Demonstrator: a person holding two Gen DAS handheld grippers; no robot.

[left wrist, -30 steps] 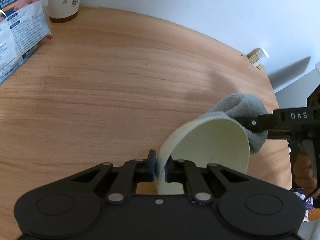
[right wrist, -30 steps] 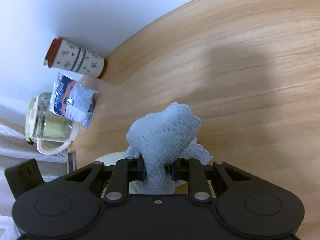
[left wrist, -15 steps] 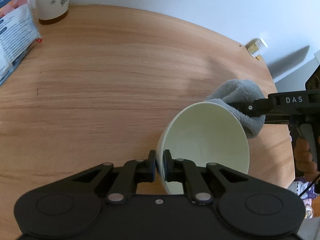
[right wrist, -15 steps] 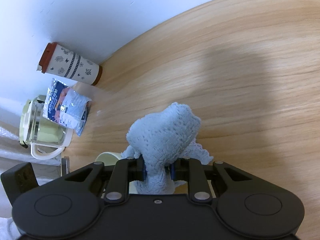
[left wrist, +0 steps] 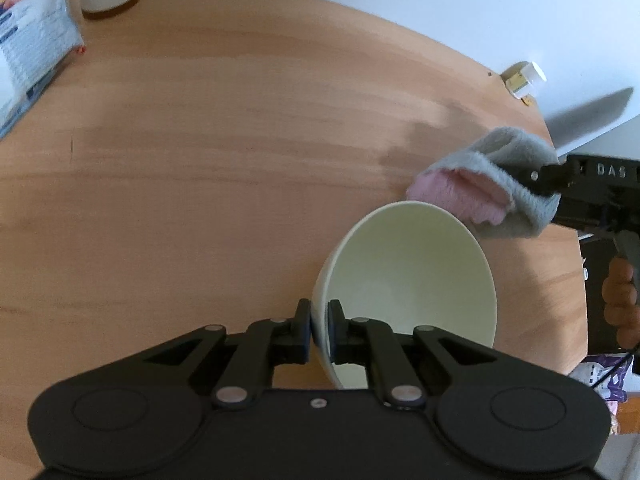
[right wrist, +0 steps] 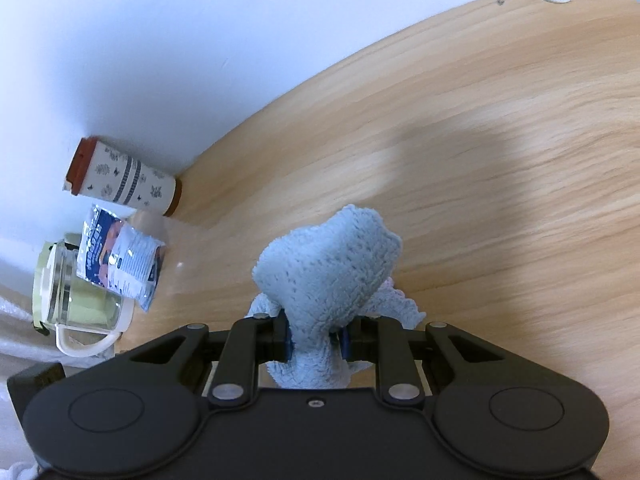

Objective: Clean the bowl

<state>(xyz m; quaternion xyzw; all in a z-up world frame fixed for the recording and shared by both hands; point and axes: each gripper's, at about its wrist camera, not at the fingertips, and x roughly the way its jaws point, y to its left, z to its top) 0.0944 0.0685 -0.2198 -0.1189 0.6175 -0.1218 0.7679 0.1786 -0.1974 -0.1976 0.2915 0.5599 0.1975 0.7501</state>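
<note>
Bowl [left wrist: 408, 276] base hidden behind left hand-held gripper [left wrist: 319, 334]

Black tool [left wrist: 319, 334], silver pivot screws

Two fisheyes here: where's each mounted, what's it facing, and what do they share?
Left wrist: on left gripper, angled down at table; gripper clamps bowl rim; a hand shows at right.
Right wrist: on right gripper, facing table and wall; gripper pinches cloth.
Shared: cloth, table, patterned cup, packet.
</note>
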